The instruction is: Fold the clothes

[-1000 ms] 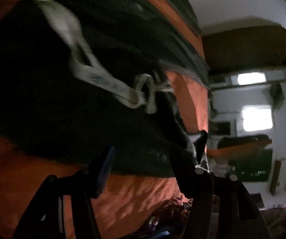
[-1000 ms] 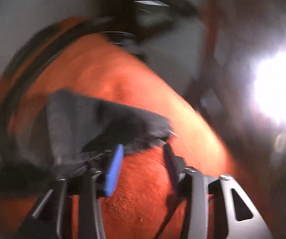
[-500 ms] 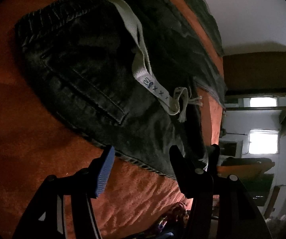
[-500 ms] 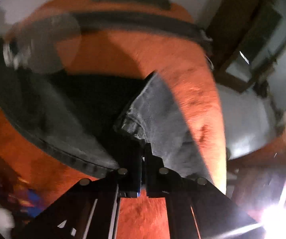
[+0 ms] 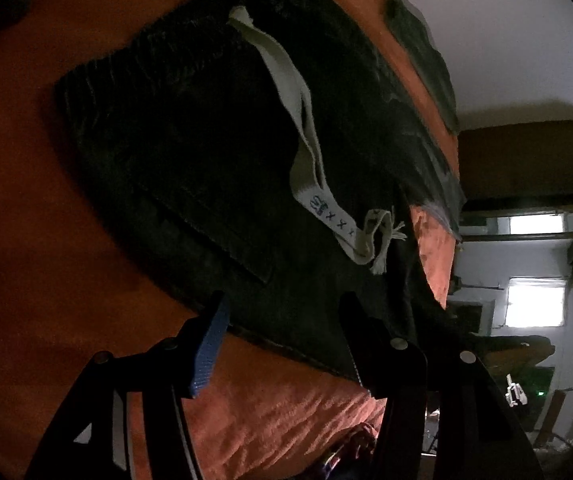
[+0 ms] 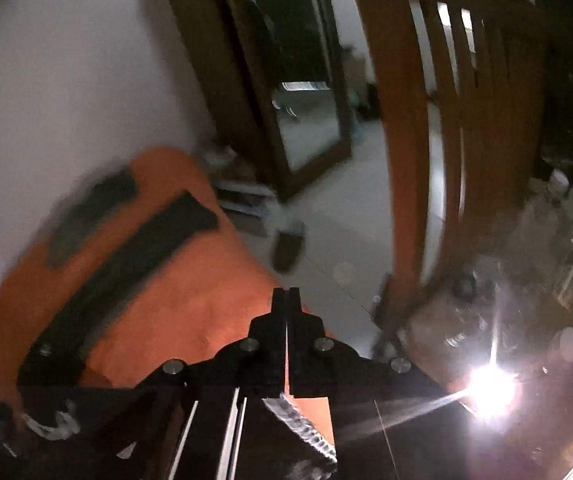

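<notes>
Two claws in view. Left claw (image 5: pixel 282 320) gapes wide, holding nothing, hovering at the lower hem of dark denim shorts (image 5: pixel 214 168) spread on an orange blanket (image 5: pixel 286 412), cream drawstring (image 5: pixel 306 152) on top. Right claw (image 6: pixel 286 300) is pressed closed; cloth between its tips cannot be made out. Fold stage unclear; next grip likely needs that hem edge.

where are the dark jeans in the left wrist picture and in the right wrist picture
Left wrist: the dark jeans fill the centre, waistband toward upper left, pale drawstring lying across them, just ahead of the open left gripper.
Right wrist: a dark blurred strip at left, beyond the closed right gripper, is probably the jeans.
Shared landmark: the orange blanket underneath.
</notes>
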Tool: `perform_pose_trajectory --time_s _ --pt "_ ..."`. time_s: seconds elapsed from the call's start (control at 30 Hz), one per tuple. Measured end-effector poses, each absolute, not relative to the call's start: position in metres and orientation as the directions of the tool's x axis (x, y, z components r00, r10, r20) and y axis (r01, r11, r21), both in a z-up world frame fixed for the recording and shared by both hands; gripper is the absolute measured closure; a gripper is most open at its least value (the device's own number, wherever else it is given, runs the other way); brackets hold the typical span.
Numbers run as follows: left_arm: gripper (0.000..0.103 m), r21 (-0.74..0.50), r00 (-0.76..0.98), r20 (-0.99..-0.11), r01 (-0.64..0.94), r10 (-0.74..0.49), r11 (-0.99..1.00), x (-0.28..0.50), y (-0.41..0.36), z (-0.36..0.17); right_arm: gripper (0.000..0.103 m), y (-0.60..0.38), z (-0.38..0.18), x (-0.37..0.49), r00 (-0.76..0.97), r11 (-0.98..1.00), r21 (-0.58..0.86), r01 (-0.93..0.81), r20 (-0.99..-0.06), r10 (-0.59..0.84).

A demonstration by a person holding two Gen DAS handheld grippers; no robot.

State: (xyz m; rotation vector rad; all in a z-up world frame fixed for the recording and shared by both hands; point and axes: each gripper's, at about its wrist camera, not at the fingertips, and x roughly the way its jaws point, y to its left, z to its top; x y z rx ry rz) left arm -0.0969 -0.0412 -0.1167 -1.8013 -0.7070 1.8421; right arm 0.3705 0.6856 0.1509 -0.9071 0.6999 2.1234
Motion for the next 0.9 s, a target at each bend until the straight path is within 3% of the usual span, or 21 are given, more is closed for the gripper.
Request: perform_pose_trajectory --time_s 0.17,0.3,0.37,0.43,0.6,0.67,0.8,0.87,0.9 --pt "0.045 -0.643 -0.017 -0.766 0.024 0.642 -0.766 -0.101 -0.035 -0.123 0.103 0.695 0.036 0.336 -0.407 -0.647 0.246 -0.722 -0.907 0.11" --pt "0.045 -0.631 -0.034 -0.776 0.032 0.63 -0.775 -0.105 -0.042 -0.123 0.097 0.681 -0.037 0.329 -0.284 -0.659 0.232 -0.715 -0.958 -0.03" --pt "0.045 -0.629 -0.048 -0.777 0.054 0.627 -0.776 -0.106 -0.05 -0.125 0.087 0.671 -0.065 0.34 -0.236 -0.644 0.228 -0.73 -0.969 -0.074" --pt "0.045 -0.627 -0.058 -0.779 0.072 0.624 -0.776 -0.106 -0.057 -0.128 0.049 0.664 -0.08 0.35 -0.223 -0.618 0.217 -0.756 -0.972 -0.069" --pt "0.045 -0.618 -0.051 -0.786 0.093 0.616 -0.781 -0.107 -0.063 -0.136 0.048 0.668 -0.096 0.358 -0.243 -0.642 0.245 -0.726 -0.965 -0.094" --pt "0.045 -0.619 -0.047 -0.785 0.093 0.618 -0.78 -0.107 -0.061 -0.138 0.048 0.666 -0.08 0.356 -0.246 -0.671 0.189 -0.717 -0.969 -0.01" --pt "0.045 -0.622 -0.038 -0.782 0.092 0.622 -0.777 -0.106 -0.058 -0.141 0.029 0.68 -0.078 0.35 -0.176 -0.7 0.047 -0.712 -0.978 0.112" --pt "0.045 -0.624 -0.034 -0.781 0.091 0.624 -0.776 -0.106 -0.057 -0.143 0.03 0.693 -0.099 0.346 -0.135 -0.692 0.056 -0.719 -0.989 0.06" --pt "0.045 -0.624 -0.032 -0.78 0.091 0.624 -0.776 -0.106 -0.056 -0.144 0.041 0.699 -0.109 0.344 -0.115 -0.688 0.06 -0.723 -0.993 0.034"
